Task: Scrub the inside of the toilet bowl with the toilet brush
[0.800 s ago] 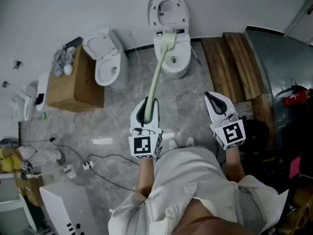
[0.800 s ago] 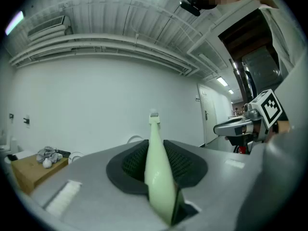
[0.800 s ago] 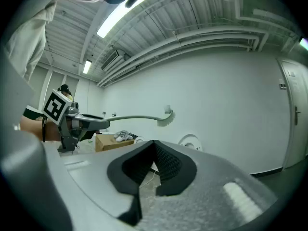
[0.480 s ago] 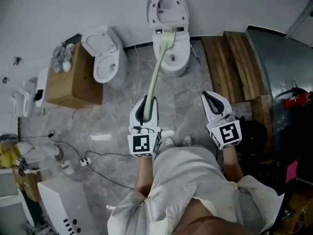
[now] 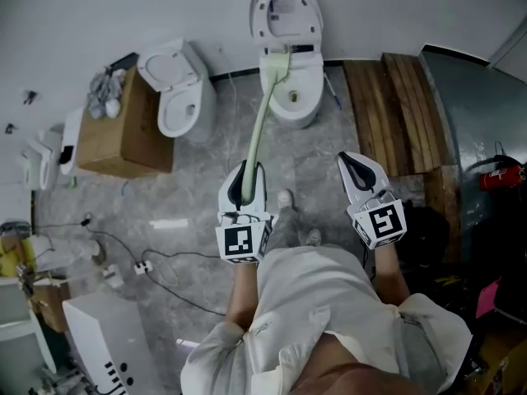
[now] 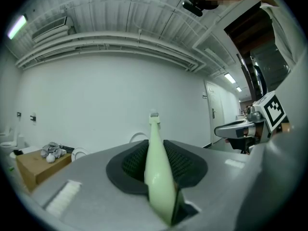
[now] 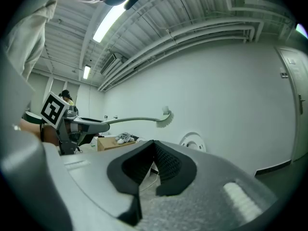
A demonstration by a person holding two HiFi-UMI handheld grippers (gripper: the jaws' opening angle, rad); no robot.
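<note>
Floor [image 5: 185,189] is grey marble; left gripper [image 5: 246,171] clamps toilet brush [image 5: 262,122], right gripper [image 5: 354,161] closed, empty.

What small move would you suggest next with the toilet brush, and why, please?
I would likely lower the toilet brush so its head dips into the toilet bowl. The left tool is shut on it, yet the right gripper view shows the head up in the air, not in the bowl.

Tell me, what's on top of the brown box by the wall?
A crumpled grey cloth lies on the brown box, with a small white round thing beside it. What is under the cloth is covered.
</note>
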